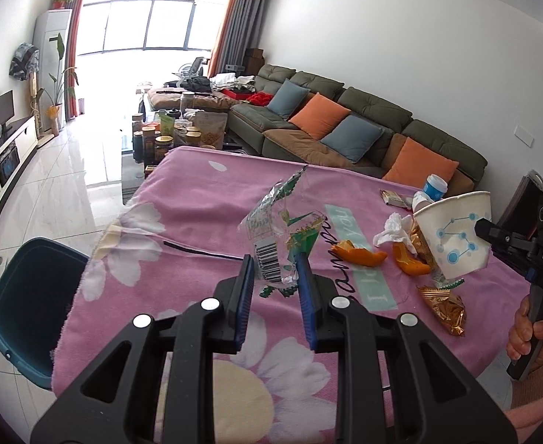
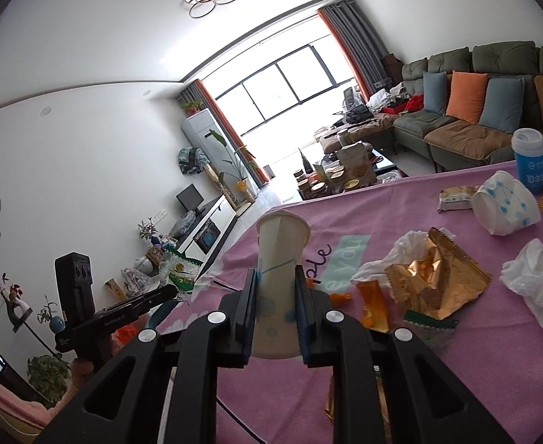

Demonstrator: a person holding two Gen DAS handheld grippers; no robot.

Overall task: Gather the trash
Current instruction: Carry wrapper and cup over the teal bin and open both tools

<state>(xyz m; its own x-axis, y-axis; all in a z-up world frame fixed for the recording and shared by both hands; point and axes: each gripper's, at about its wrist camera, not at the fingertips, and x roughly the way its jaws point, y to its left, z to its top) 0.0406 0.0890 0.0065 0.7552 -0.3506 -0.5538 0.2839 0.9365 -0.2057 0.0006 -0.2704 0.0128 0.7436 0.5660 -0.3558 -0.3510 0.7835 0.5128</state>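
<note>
My left gripper [image 1: 275,270] is shut on a clear plastic wrapper [image 1: 271,229] with a barcode and green print, held above the pink flowered tablecloth [image 1: 197,207]. My right gripper [image 2: 274,281] is shut on a white paper cup [image 2: 280,255] with blue dots, held tilted above the table; the cup also shows in the left wrist view [image 1: 456,233]. On the cloth lie orange peels [image 1: 360,255], a crumpled tissue [image 1: 393,231], gold foil wrappers [image 1: 443,305] and a second paper cup [image 2: 504,203] on its side.
A dark teal bin [image 1: 23,307] stands on the floor at the table's left edge. A blue-and-white bottle [image 2: 528,159] stands at the table's far side. A green sofa [image 1: 364,122] with cushions and a cluttered coffee table [image 1: 175,133] lie beyond.
</note>
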